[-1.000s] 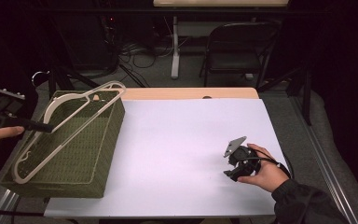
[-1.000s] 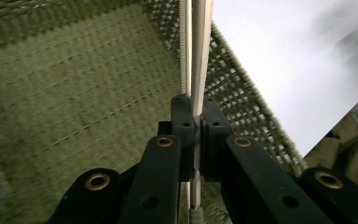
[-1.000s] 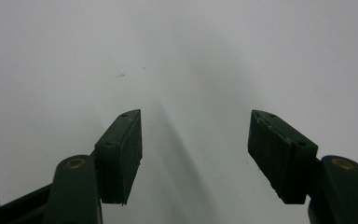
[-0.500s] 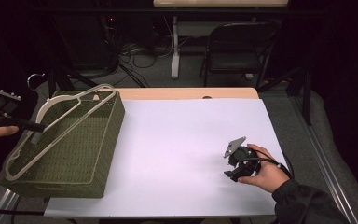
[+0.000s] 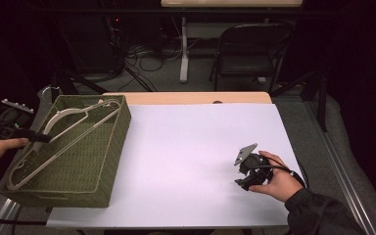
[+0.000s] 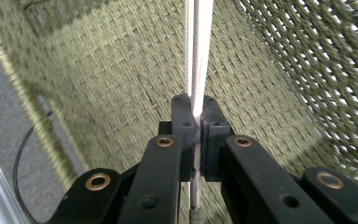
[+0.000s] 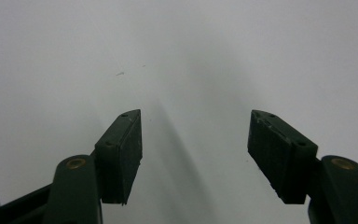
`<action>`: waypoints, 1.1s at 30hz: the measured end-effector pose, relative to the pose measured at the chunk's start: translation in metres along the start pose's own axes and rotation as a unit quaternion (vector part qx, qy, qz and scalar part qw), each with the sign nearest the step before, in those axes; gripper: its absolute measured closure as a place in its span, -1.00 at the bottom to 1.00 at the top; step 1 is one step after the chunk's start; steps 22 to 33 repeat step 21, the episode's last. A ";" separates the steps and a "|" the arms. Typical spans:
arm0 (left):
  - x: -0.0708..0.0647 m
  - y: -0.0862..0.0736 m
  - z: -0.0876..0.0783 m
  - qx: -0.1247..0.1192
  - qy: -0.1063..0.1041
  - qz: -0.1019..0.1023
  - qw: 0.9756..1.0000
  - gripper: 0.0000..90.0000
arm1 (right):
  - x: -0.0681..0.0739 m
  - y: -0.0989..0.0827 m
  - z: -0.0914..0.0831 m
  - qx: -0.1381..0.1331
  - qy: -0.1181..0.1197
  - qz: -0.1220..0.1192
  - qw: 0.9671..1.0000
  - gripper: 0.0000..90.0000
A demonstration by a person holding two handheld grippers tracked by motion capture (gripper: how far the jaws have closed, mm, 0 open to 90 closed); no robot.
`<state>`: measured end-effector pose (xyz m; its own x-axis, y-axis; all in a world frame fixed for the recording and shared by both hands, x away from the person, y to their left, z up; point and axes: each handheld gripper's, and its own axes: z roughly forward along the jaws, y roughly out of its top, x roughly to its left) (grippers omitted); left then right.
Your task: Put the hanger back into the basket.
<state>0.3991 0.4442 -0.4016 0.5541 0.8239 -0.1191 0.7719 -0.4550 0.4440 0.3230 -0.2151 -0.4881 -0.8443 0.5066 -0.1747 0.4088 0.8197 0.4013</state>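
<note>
Left tool point(image 6: 193, 135): jaws clamped on the clothes hanger's point(image 5: 61, 139) thin bar, a firm hold for carrying it.
Clothes hanger: pale, tilted across the woven green basket point(image 5: 112, 152), one end raised above the rim.
Right tool point(image 7: 193, 156): jaws wide, empty, resting idle on the white counter point(image 5: 191, 147), well apart.

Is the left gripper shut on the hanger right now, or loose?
Shut on it. The left gripper has both jaws pressed against the hanger bar, over the basket.
</note>
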 end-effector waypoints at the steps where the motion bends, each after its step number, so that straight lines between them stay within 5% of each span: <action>1: 0.000 -0.001 0.004 0.002 -0.002 -0.001 1.000 0.94 | 0.000 0.000 0.000 -0.002 0.000 0.000 1.000 -0.22; 6: 0.005 -0.019 0.020 -0.015 0.011 -0.001 1.000 0.94 | -0.001 -0.003 0.002 0.000 0.002 0.000 1.000 -0.22; 11: -0.010 -0.028 0.042 0.015 0.066 0.057 0.996 0.93 | 0.000 -0.003 0.002 0.007 0.004 0.002 1.000 -0.22; 14: -0.025 -0.030 0.042 -0.013 0.041 0.099 0.994 0.54 | 0.000 -0.003 0.001 0.005 0.003 0.001 1.000 -0.21; 16: -0.041 -0.033 0.035 -0.034 0.028 0.140 0.989 0.41 | 0.000 -0.003 0.001 -0.003 0.001 0.001 1.000 -0.22; 19: -0.056 -0.038 0.024 -0.041 0.024 0.165 0.985 0.22 | -0.001 -0.004 -0.002 0.001 -0.002 0.003 1.000 -0.22; 21: -0.063 -0.043 0.015 -0.043 0.035 0.168 0.984 0.08 | -0.001 -0.006 -0.002 -0.007 -0.003 0.007 1.000 -0.22; 33: -0.063 -0.043 0.015 -0.043 0.035 0.168 0.984 0.08 | -0.001 -0.006 -0.002 -0.007 -0.003 0.007 1.000 -0.22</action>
